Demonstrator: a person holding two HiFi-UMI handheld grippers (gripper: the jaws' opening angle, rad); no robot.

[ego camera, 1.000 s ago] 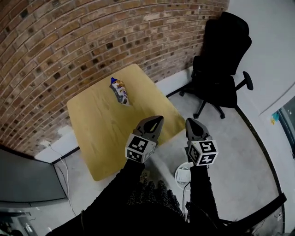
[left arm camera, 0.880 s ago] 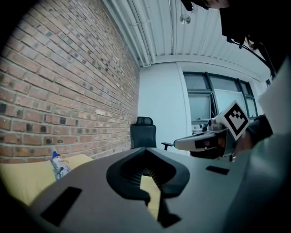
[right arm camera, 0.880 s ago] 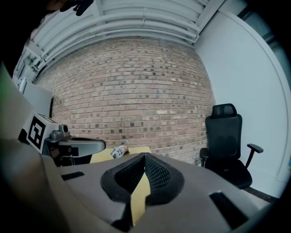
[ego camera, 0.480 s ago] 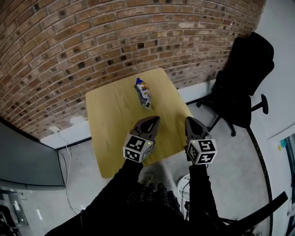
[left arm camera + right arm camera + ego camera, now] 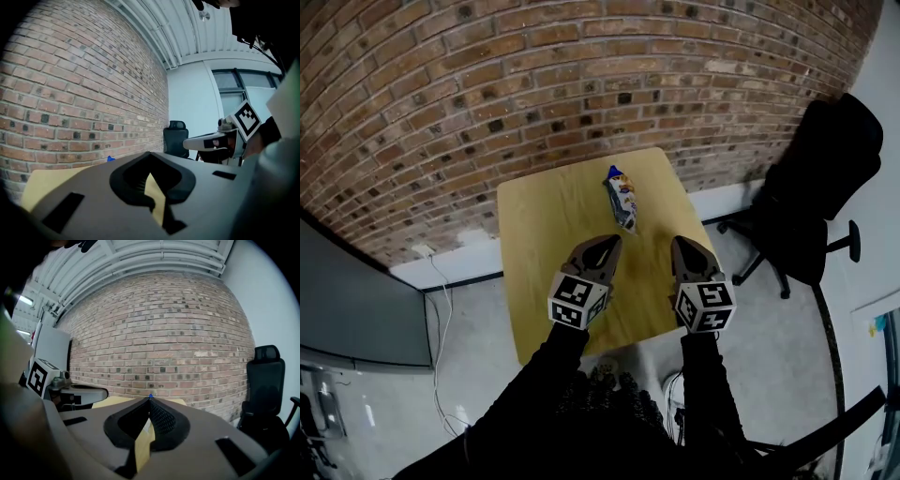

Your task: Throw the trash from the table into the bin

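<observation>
A crumpled blue and white snack packet (image 5: 622, 199) lies on the far part of the square wooden table (image 5: 534, 234). My left gripper (image 5: 609, 242) and right gripper (image 5: 682, 242) hover side by side over the table's near half, just short of the packet. Both are shut with nothing in them. In the left gripper view the jaws (image 5: 149, 153) meet at the tip, and the packet's blue corner (image 5: 110, 158) peeks above them. In the right gripper view the closed jaws (image 5: 150, 399) hide all of the packet but its blue tip (image 5: 150, 395).
A brick wall (image 5: 581, 84) runs behind the table. A black office chair (image 5: 825, 202) stands to the right. A grey panel (image 5: 356, 309) and a floor cable (image 5: 441, 281) are at the left. A white round container (image 5: 671, 382) shows partly by the person's legs.
The table has come nearer and more central in the head view. Both grippers now reach over its near edge, closer to the packet. Both stayed shut.
</observation>
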